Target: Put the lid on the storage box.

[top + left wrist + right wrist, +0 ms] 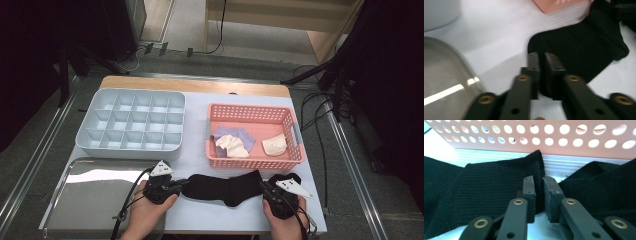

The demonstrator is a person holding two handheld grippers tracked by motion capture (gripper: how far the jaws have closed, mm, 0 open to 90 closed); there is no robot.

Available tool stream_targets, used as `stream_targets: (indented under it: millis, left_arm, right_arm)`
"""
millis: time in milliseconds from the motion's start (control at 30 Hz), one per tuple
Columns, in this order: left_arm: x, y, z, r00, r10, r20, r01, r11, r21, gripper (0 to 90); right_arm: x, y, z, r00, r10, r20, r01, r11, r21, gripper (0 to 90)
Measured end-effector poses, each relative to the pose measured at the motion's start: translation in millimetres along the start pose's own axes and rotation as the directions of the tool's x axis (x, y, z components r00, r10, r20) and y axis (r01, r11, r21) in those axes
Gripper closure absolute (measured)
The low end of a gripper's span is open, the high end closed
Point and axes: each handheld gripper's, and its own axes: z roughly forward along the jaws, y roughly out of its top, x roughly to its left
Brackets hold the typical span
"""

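Both hands are coming in from the near edge, each wrapped around a gripper held low and level. The left gripper (181, 186) is pointing right, its jaws pinched nearly together. The right gripper (264, 188) is pointing left and slightly forward, jaws likewise nearly together.

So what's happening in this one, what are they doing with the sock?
A person holds a claw in each hand at the table's near edge. The left claw is clamped on one end of a black sock, the right claw on the other end, so the sock lies stretched between them in front of the pink basket. The basket holds a few light socks. The grey divided organizer and the metal tray sit to the left.
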Motion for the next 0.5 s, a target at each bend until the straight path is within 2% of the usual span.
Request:
stream_targets:
  millis: [133,167,233,367,500]
  left_arm:
    - [0.0,0.8,-1.6,0.9999,0.009,-0.014,-0.01,0.9999,-0.013,88.4]
    - [-0.2,0.8,-1.7,0.9999,0.007,-0.013,-0.007,0.9999,-0.014,88.3]
    - [-0.8,0.4,-1.7,0.9999,0.001,-0.016,-0.001,0.9998,-0.02,86.7]
    - [-1.6,-0.4,-5.6,0.9996,0.004,-0.027,-0.005,0.9985,-0.054,68.7]
    - [0.8,-1.0,-11.3,0.9999,-0.002,-0.015,0.001,0.9967,-0.081,60.4]
  right_arm:
    - [-3.4,-1.3,-4.7,0.9993,0.006,0.038,-0.006,1.0,0.004,83.1]
    - [-4.3,-1.7,-6.2,0.9993,0.003,0.038,-0.004,1.0,0.001,82.6]
    - [-5.5,-2.1,-10.0,0.9995,0.027,0.017,-0.027,0.999,-0.018,78.6]
    - [-11.4,3.1,-27.5,0.9988,0.048,0.011,-0.046,0.993,-0.104,74.9]
    - [-32.3,5.5,-46.7,0.993,0.098,0.067,-0.085,0.982,-0.17,71.5]
